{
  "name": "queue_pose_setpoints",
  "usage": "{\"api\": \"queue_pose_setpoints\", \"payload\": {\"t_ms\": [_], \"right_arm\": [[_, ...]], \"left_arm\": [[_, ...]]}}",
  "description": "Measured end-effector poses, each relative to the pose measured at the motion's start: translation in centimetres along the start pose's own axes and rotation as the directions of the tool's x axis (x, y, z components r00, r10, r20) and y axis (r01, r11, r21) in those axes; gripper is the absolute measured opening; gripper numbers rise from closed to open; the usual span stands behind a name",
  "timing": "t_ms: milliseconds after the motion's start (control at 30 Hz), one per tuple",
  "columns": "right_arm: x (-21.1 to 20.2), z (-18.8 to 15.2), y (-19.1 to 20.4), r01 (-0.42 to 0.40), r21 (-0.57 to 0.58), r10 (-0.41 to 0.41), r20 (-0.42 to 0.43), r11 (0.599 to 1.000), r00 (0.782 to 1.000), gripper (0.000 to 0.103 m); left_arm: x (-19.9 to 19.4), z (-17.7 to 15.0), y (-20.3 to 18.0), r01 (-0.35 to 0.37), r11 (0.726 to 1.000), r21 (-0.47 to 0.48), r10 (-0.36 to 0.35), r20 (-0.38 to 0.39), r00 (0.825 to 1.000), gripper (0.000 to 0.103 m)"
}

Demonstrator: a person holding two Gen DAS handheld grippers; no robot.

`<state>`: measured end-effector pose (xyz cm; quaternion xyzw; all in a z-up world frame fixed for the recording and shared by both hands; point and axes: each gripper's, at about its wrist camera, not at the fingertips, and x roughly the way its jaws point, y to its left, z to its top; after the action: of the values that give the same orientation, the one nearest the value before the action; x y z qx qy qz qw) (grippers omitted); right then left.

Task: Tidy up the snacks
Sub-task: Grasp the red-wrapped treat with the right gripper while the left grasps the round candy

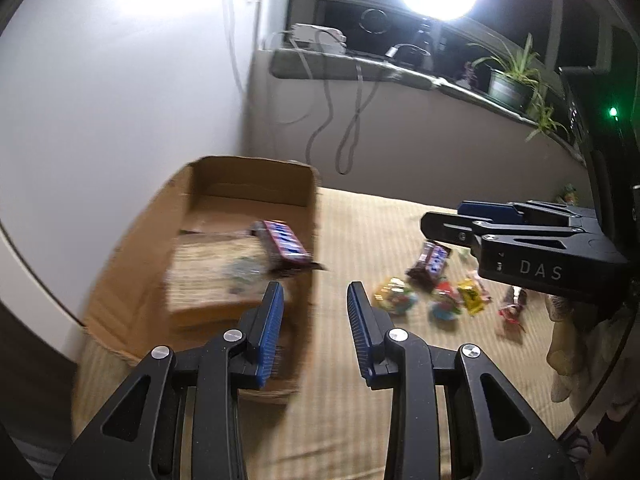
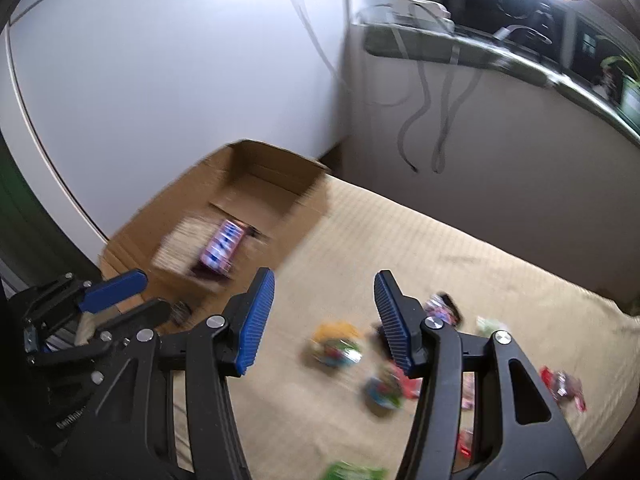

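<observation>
The snacks are small glossy packets in two groups. Inside the cardboard box [image 1: 224,240], at about ten o'clock from the left gripper [image 1: 316,304], lies a purple-red bar with a row of blue-white panels [image 1: 284,242], tilted across a flat tan packet [image 1: 216,276] that is too blurred to read. The box is open-topped, plain brown corrugated board with creased walls.

The loose snacks sit on the beige ribbed cloth [image 1: 360,420] at about two o'clock from the left gripper: a dark brown wrapper with a blue-white label [image 1: 430,264], a yellow round packet [image 1: 394,295], a red-and-blue one [image 1: 444,300], a yellow sachet [image 1: 472,294] and a red twisted wrapper [image 1: 512,308]. They lie near one another, well apart from the box.

The left gripper's ridged blue pads stand apart with nothing between them. The right gripper [image 2: 324,316] is also spread wide and empty, hovering with the blurred loose packets at about five o'clock below it. Both frames are black plastic with silver rivets.
</observation>
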<state>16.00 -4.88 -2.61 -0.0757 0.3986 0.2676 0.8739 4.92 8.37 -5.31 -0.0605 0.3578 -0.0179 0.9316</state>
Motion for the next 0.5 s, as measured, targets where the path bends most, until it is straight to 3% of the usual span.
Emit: {"api": "queue_pose_setpoints", "payload": {"t_ms": [500], "right_arm": [[-1.7, -6.8, -10.0, 0.114, 0.115, -0.106, -0.074, 0.987, 0.992, 0.054]], "left_arm": [[4.1, -0.7, -5.7, 0.076, 0.994, 0.084, -0.07, -0.074, 0.995, 0.032]]}}
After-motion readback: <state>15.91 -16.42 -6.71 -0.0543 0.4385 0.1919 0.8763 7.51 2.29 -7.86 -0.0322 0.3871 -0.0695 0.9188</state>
